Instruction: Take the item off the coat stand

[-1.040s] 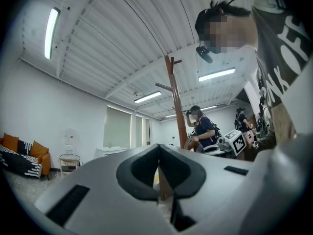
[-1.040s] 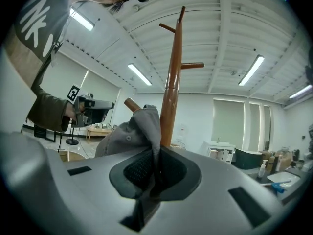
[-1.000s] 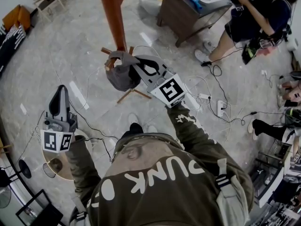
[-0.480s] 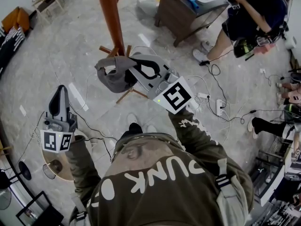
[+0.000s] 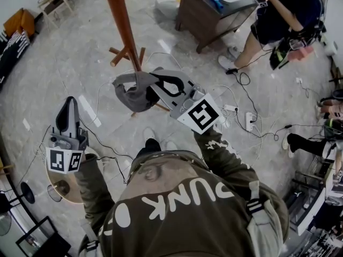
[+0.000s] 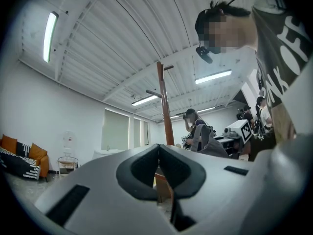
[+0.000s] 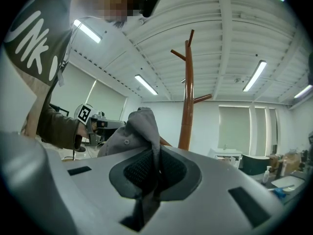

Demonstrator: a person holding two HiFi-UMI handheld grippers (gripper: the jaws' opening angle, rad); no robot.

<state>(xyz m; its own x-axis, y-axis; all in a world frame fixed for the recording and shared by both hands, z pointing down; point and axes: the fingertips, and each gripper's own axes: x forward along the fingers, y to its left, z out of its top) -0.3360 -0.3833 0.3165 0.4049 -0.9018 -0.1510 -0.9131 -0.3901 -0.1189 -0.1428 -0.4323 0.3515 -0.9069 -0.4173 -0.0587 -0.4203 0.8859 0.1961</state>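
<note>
Left tongs (image 5: 68, 107) idling near, pressed together on nothing. Right tongs (image 5: 156, 84) pinching the fabric of a grey cap (image 5: 131, 90). The cap is hanging in the air just beside the coat stand (image 5: 121, 25), apparently clear of its pegs. Removal is looking done, with only the setting down remaining. Pale marble floor (image 5: 75, 52) carrying loose cables (image 5: 241, 108); tabletop (image 5: 238, 3) and seated person (image 5: 284, 20) occupying far right.

Floor (image 5: 69, 52): we see pale marbled tile, with cables (image 5: 270, 134) and a power strip (image 5: 251, 123) lying on it.
Walls (image 6: 49, 106): white; we see windows (image 6: 116, 129) covered by blinds.
Ceiling (image 7: 230, 28): white and ribbed, with lit strip lights (image 7: 256, 75).
Furniture: we see a dark wooden desk (image 5: 214, 12) and a sofa (image 6: 17, 163) with orange cushions (image 6: 34, 152).
</note>
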